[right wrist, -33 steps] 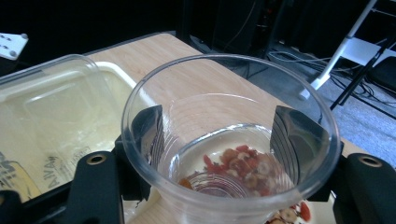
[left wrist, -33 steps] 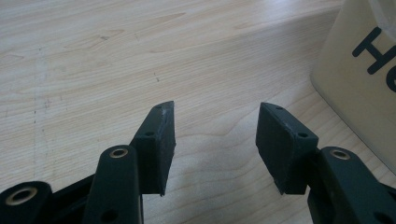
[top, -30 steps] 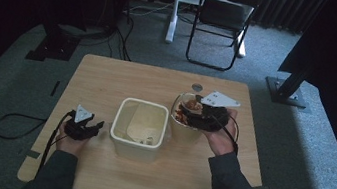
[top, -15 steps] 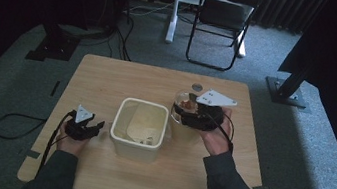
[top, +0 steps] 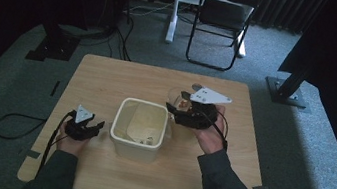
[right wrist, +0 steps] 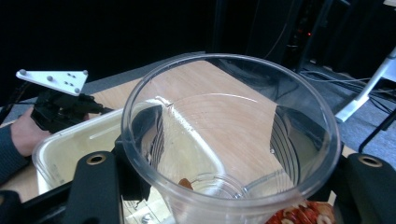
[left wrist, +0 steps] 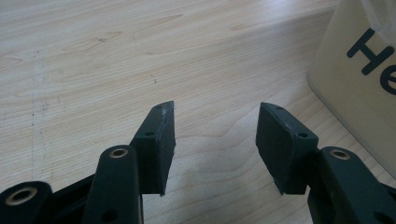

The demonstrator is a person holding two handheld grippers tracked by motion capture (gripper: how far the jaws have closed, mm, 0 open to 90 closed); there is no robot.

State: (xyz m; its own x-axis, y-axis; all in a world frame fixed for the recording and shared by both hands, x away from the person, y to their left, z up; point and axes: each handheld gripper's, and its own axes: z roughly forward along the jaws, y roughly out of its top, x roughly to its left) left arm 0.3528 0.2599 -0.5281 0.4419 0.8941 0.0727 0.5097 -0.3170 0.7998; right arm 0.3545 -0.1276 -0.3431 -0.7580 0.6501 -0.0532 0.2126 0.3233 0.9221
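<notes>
While the right tool [top: 180, 112] pinches a clear, round plastic cup [right wrist: 231, 140] between its two black jaws, the cup sits directly in front of the tool body, with one jaw on each side of the cup wall. In the right gripper view the open rim of the cup faces the camera and some red and pale food pieces [right wrist: 299, 215] show at the lower edge, beside the cup wall. In the high view the cup [top: 179, 99] is held off the light wooden desk [top: 108, 78], just beside the far right corner of the cream rectangular plastic tub [top: 139, 128] and slightly beyond it. The tub stands near the middle of the desk and its interior shows a pale lining.

The left tool [left wrist: 215, 135] has its jaws spread apart with bare desk surface between them; nothing is gripped. In the left gripper view the side wall of the tub [left wrist: 355, 88], bearing dark lettering, lies to the right of the jaws and apart from them. In the high view the left tool [top: 84, 127] rests low over the desk just left of the tub, not touching it.
</notes>
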